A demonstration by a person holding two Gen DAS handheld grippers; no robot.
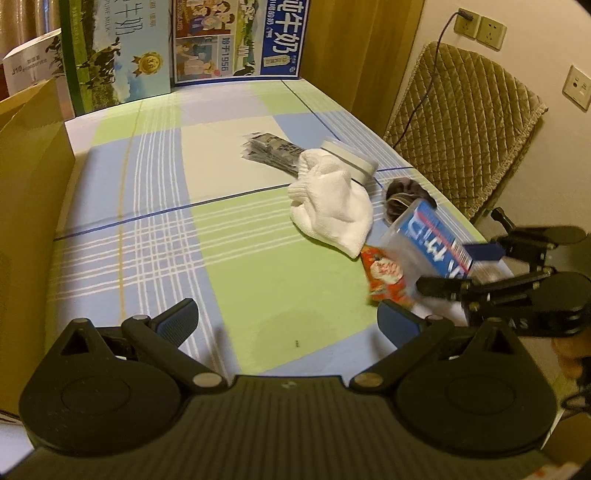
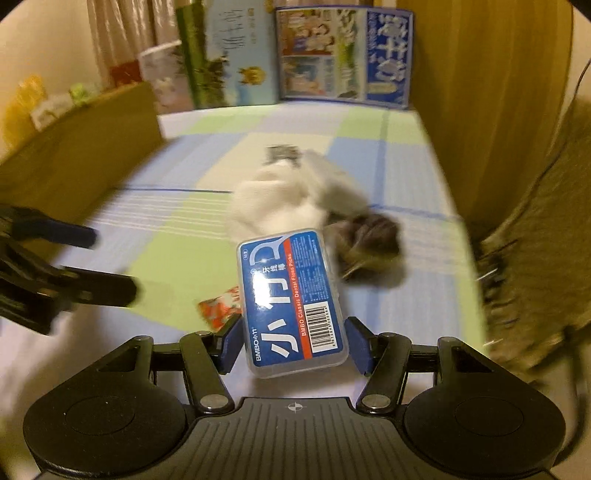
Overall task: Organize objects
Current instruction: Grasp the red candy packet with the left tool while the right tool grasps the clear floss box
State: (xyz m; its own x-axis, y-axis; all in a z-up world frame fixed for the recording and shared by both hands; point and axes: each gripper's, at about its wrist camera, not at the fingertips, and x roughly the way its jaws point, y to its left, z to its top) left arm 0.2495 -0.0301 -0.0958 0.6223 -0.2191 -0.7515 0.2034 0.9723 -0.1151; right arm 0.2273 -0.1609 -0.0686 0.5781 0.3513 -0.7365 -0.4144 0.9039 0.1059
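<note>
My right gripper [image 2: 293, 345] is shut on a clear floss-pick box [image 2: 291, 299] with a blue label, held above the table's near right corner; the same floss-pick box [image 1: 428, 240] shows in the left wrist view with the right gripper [image 1: 461, 267] clamped on it. My left gripper [image 1: 288, 321] stands open over the checked tablecloth [image 1: 166, 229], holding nothing. Beyond lie a white sock [image 1: 328, 206], a red snack packet [image 1: 386, 277], a round white tin [image 1: 351, 158], a dark patterned pouch [image 1: 404, 192] and grey sachets [image 1: 273, 151].
Milk cartons [image 1: 177, 44] stand along the table's far edge. A cardboard box [image 1: 29, 166] sits on the left, with packets inside visible in the right wrist view. A quilted chair [image 1: 465, 122] stands right of the table, below wall sockets [image 1: 480, 27].
</note>
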